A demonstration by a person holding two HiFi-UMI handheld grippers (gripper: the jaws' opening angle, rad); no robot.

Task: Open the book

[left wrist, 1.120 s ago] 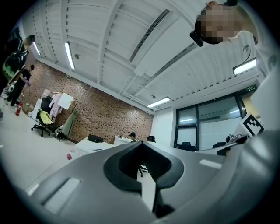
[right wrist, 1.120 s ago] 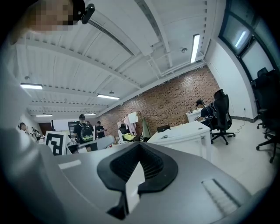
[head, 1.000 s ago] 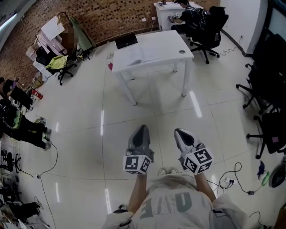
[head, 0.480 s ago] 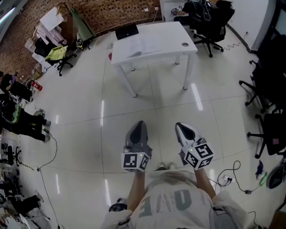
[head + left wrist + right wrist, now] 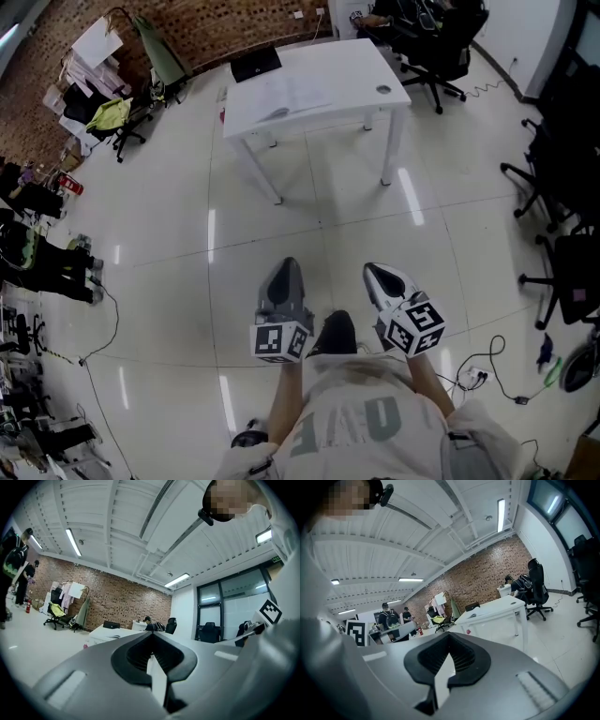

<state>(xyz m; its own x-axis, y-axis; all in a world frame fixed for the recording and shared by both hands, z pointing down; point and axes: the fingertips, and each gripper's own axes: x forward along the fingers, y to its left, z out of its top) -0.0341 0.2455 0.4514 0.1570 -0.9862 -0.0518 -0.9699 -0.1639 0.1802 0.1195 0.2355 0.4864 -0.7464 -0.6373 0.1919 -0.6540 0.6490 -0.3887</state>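
Observation:
A pale book [image 5: 289,97] lies flat on the white table [image 5: 366,82] at the far side of the room, too distant to make out its pages. Both grippers hang over the tiled floor, well short of the table and pointing toward it. The left gripper [image 5: 289,265] is shut with nothing in it, and its closed jaws [image 5: 151,638] fill the left gripper view. The right gripper [image 5: 372,272] beside it is shut and empty too, jaws together [image 5: 449,641]. The table [image 5: 499,607] shows ahead in the right gripper view.
A black laptop [image 5: 255,64] sits on the table's far edge. Black office chairs [image 5: 562,178] line the right side. A seated person [image 5: 394,11] works at a desk behind the table. Clutter and chairs [image 5: 112,117] crowd the left wall. Cables [image 5: 492,375] trail on the floor.
The view has advanced toward the table. Both grippers stayed shut and sank a little. A black shoe has stepped into view between them.

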